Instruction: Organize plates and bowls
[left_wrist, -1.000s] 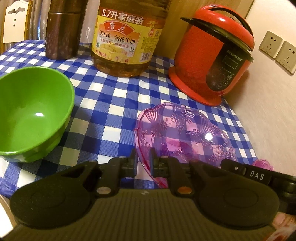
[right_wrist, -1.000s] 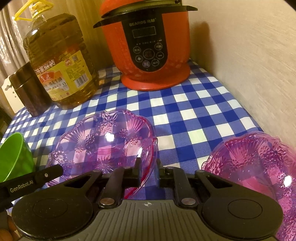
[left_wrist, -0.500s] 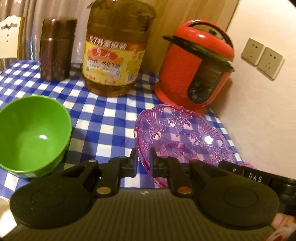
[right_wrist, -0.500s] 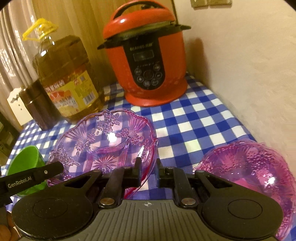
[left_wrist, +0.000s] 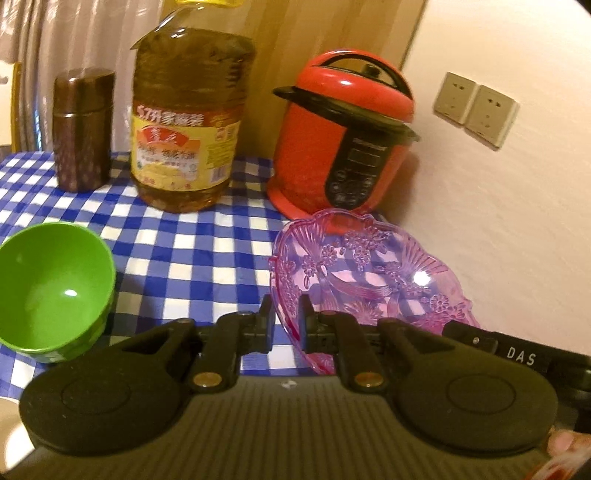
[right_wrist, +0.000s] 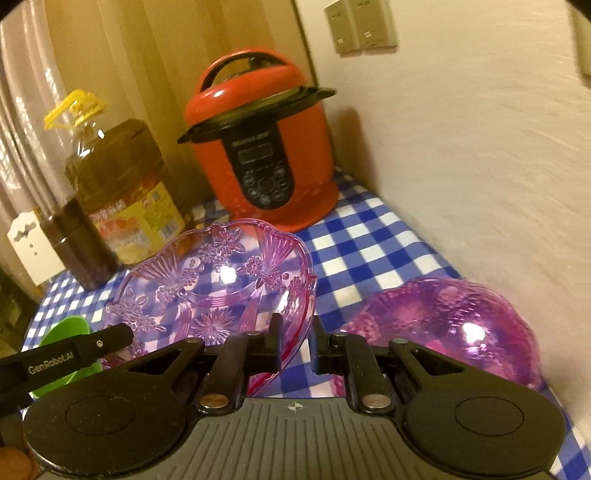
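Both grippers, left (left_wrist: 284, 315) and right (right_wrist: 295, 334), are clamped on opposite rims of the pink plate (right_wrist: 214, 288), held above the cloth (left_wrist: 192, 254). Keep both level so it won't twist; the pink bowl (right_wrist: 454, 321) at right looks like the target.

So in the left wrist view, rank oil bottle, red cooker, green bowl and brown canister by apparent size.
1. oil bottle
2. red cooker
3. green bowl, though nearness inflates it
4. brown canister
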